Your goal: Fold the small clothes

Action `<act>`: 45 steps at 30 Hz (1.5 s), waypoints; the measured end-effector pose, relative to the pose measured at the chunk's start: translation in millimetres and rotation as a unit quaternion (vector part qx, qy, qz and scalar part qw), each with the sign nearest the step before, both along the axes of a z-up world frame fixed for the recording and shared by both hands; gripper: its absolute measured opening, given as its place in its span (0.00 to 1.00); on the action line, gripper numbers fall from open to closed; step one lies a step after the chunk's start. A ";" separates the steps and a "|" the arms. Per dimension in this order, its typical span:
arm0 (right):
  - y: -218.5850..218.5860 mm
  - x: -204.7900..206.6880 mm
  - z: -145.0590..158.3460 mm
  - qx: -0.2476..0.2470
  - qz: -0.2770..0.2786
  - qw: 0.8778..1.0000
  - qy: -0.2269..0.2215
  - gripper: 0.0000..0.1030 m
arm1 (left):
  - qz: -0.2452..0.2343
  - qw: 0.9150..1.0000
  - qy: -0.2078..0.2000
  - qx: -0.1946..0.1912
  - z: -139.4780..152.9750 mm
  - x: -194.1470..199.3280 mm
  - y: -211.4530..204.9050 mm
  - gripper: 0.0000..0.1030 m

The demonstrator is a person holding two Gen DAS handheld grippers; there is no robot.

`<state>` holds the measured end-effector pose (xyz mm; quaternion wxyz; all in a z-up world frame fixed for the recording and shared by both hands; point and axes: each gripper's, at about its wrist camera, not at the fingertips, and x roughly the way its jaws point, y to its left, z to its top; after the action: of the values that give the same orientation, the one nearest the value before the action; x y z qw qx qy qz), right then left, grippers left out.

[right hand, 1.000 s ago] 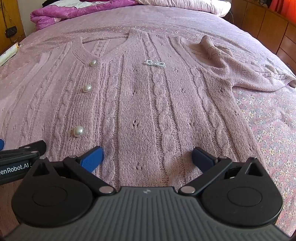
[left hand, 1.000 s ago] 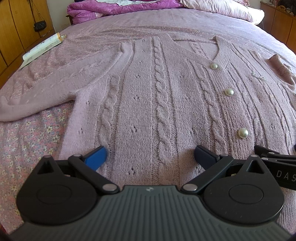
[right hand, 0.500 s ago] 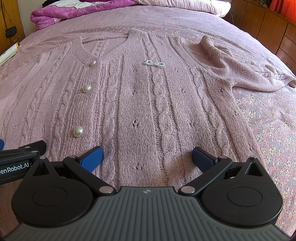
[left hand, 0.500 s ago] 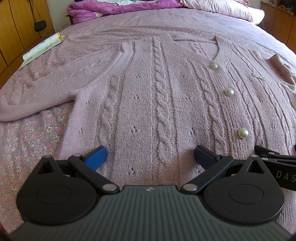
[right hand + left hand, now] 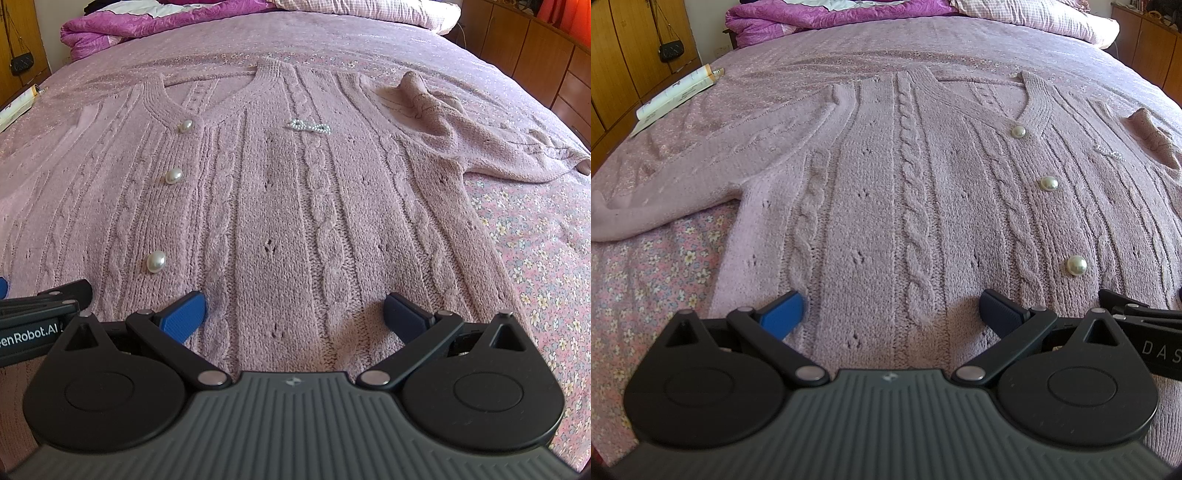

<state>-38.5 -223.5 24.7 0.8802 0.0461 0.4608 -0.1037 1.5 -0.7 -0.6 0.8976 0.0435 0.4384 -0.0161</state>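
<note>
A pink cable-knit cardigan [image 5: 886, 192] [image 5: 288, 206] with pearl buttons lies face up, spread flat on the bed. Its left sleeve [image 5: 676, 173] stretches out to the left; its right sleeve [image 5: 480, 144] lies bunched at the right. My left gripper [image 5: 892, 314] hovers open over the hem on the cardigan's left half, nothing between its blue fingers. My right gripper [image 5: 295, 314] is open over the hem on the right half, beside the lowest pearl button [image 5: 156, 261]. Each gripper's edge shows in the other's view.
The bed has a pink floral sheet [image 5: 546, 266]. A purple quilt [image 5: 827, 16] and checked pillow [image 5: 1034, 16] sit at the head. A rolled paper [image 5: 676, 94] lies at the bed's left edge. Wooden cupboards [image 5: 624, 62] and drawers [image 5: 546, 48] flank the bed.
</note>
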 end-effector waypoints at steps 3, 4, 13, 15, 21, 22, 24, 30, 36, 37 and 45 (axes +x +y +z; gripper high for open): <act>0.1 -0.1 -0.1 0.000 0.000 1.000 0.000 1.00 | 0.000 1.000 0.000 0.000 0.1 -0.1 0.0 1.00; 0.1 -0.2 -0.1 0.000 0.000 1.000 0.000 1.00 | 0.000 1.000 0.000 0.000 0.1 0.0 0.0 1.00; 0.5 -0.9 0.0 0.000 0.000 1.000 0.000 1.00 | 0.000 1.000 0.000 0.000 0.3 0.1 -0.1 1.00; 0.7 -1.1 0.0 -0.001 0.000 1.000 -0.001 1.00 | 0.000 1.000 0.000 0.000 -0.1 0.5 0.4 1.00; 2.5 0.9 -0.1 -0.004 0.000 1.000 -0.003 1.00 | 0.000 1.000 -0.001 0.000 -1.7 0.4 1.0 1.00; 2.8 0.2 -1.2 -0.003 0.001 1.000 -0.004 1.00 | 0.000 1.000 0.000 -0.001 -1.7 0.6 1.0 1.00; 2.4 -1.3 -1.8 -0.004 0.002 1.000 -0.007 1.00 | 0.001 1.000 0.003 -0.002 -1.6 1.5 1.2 1.00; 1.7 -6.6 -1.8 -0.004 0.006 1.000 -0.017 1.00 | 0.002 1.000 0.000 -0.005 -2.0 -0.1 1.5 1.00; -1.2 -8.0 -2.4 0.001 0.013 1.000 -0.021 1.00 | 0.004 1.000 -0.004 -0.005 -2.1 -2.2 1.3 1.00; -1.7 -8.7 -2.9 0.002 0.012 1.000 -0.024 1.00 | 0.004 1.000 -0.004 -0.005 -2.1 -2.4 1.3 1.00; -11.1 -24.7 -2.6 0.027 0.024 0.997 -0.066 1.00 | 0.011 1.000 -0.013 -0.015 0.8 -4.8 2.5 1.00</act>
<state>-63.2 -234.5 22.0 0.9092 0.0656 0.4057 -0.0669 -3.3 1.8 0.3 0.9037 0.0252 0.4272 -0.0119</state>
